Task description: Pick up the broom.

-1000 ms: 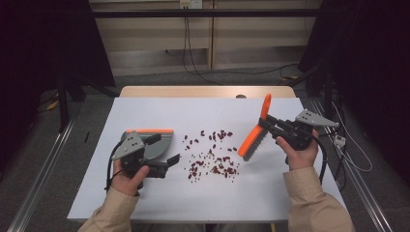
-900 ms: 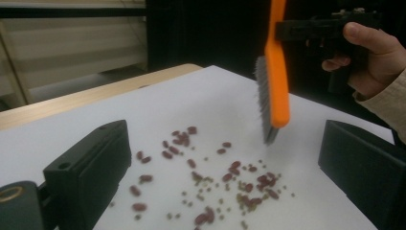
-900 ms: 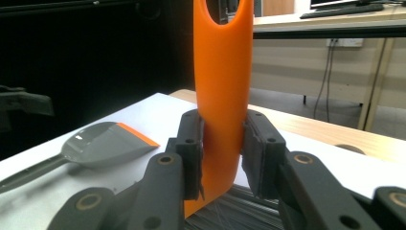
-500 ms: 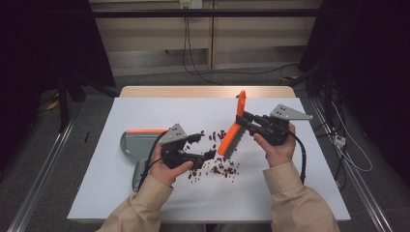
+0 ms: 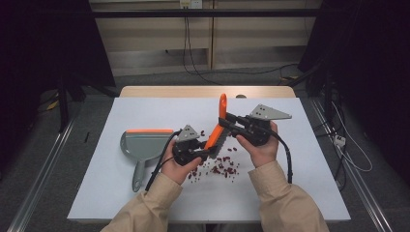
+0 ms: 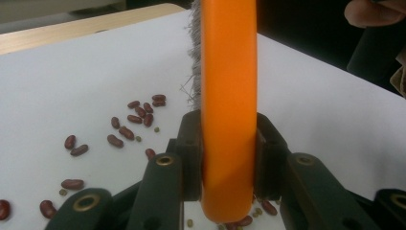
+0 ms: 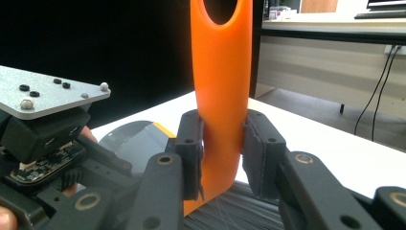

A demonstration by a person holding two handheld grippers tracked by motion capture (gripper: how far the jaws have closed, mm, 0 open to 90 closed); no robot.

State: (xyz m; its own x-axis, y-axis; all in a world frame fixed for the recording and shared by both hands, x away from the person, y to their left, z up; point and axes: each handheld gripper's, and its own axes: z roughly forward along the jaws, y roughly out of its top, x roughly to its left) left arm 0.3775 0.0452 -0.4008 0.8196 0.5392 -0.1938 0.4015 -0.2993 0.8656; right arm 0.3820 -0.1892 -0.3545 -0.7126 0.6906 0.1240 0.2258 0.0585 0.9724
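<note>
Both grippers clench the stiff, light orange brush (image 5: pixel 216 130) by its handle, just above the beans (image 5: pixel 220 166).

A table with a pale wooden top (image 5: pixel 203 91), mostly covered by a white sheet (image 5: pixel 309 159), stands on a grey floor (image 5: pixel 46 159). Beyond the right gripper (image 5: pixel 227 122), at the far side of the room, runs a beige panelled wall (image 5: pixel 145 43) with black cables (image 5: pixel 193 58) hanging from a socket (near the top edge). Dark curtains (image 5: pixel 43 58) close in on both sides. Metal rails (image 5: pixel 41 193) line the floor along each side of the table. Lighting is dim and even.
</note>
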